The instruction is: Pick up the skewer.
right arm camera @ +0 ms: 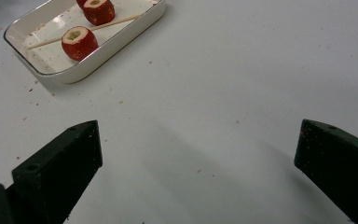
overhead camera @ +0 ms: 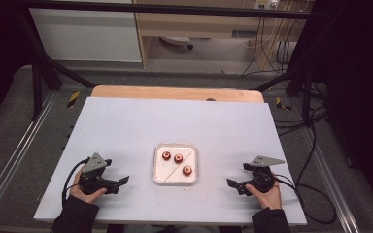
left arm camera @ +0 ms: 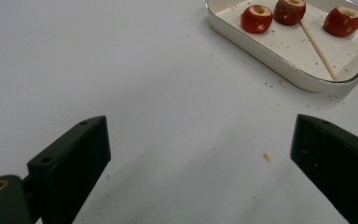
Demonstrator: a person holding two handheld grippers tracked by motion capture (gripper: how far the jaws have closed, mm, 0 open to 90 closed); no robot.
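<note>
A small white tray (overhead camera: 175, 180) sits at the table's near middle, holding three cored red fruits (overhead camera: 178, 158) and a thin wooden skewer (overhead camera: 183, 163) that lies diagonally. My left gripper (overhead camera: 119, 185) rests on the table left of the tray, open and empty, its jaws turned toward it. In the left gripper view the jaws (left arm camera: 200, 137) stand wide apart over bare table, with the tray (left arm camera: 242, 44), fruits (left arm camera: 256, 18) and skewer (left arm camera: 318, 47) at the upper right. My right gripper (overhead camera: 235, 186) rests right of the tray, open and empty. Its own view (right arm camera: 198, 140) shows the tray (right arm camera: 107, 53) at the upper left.
The white tabletop (overhead camera: 175, 121) carries scattered crumbs (left arm camera: 267, 157) near the tray. A wooden strip (overhead camera: 175, 93) runs along the far edge. Black frame bars and cables (overhead camera: 315, 160) flank the table on the right. A person's hands hold both grippers at the near edge.
</note>
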